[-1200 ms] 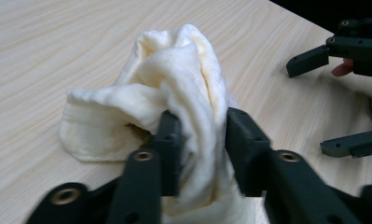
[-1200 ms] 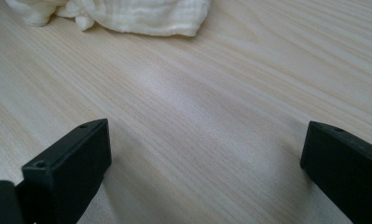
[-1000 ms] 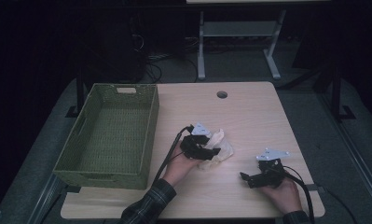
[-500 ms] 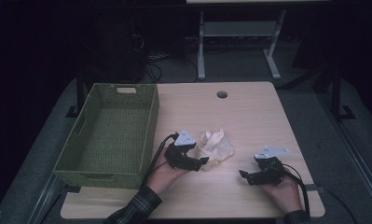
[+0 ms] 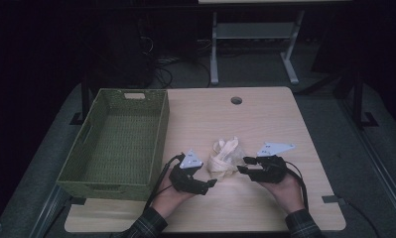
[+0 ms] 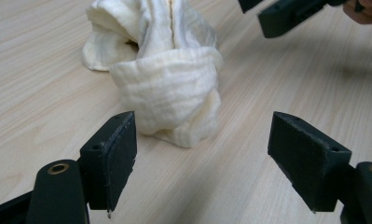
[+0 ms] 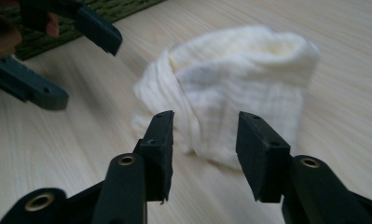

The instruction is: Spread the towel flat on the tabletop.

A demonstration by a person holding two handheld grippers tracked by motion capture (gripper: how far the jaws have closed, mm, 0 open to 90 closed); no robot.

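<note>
Cream-white gauzy cloth (image 5: pixel 226 156), one item, crumpled into a loose heap on the counter (image 5: pixel 265 119), between our two tools and right of the basket. We judge it very light, soft and wholly limp: it should fold around whatever pinches it and sag from any single hold. Not fragile, and not slippery, since the crinkled weave gives the pads something to bite. Best hold, in our view: one of the raised rolled folds on top of the heap, or a free edge at the side, rather than the flat underside pressed to the wood.

Surface: fine ribbed crinkle, matte, with rounded bulging folds and a hollow at the crown, as the left gripper view (image 6: pixel 167 79) shows.

Left tool (image 5: pixel 209 183): black, block-shaped pads, jaws standing wide after having just been opening, nothing between them; the cloth lies just ahead of the tips.

Right tool (image 5: pixel 244 165): same build, jaws fairly narrow after having just been closing, still a clear gap with nothing pinched; the cloth sits close beyond the tips in the right gripper view (image 7: pixel 230 93).

Counter: pale wood-grain laminate, smooth, rounded corners, one round cable hole (image 5: pixel 236 100) near the far edge.

Basket (image 5: pixel 158 124): olive-green woven, rectangular, straight walls, a handle slot in the far end, empty, at the counter's left side, well apart from the cloth.
</note>
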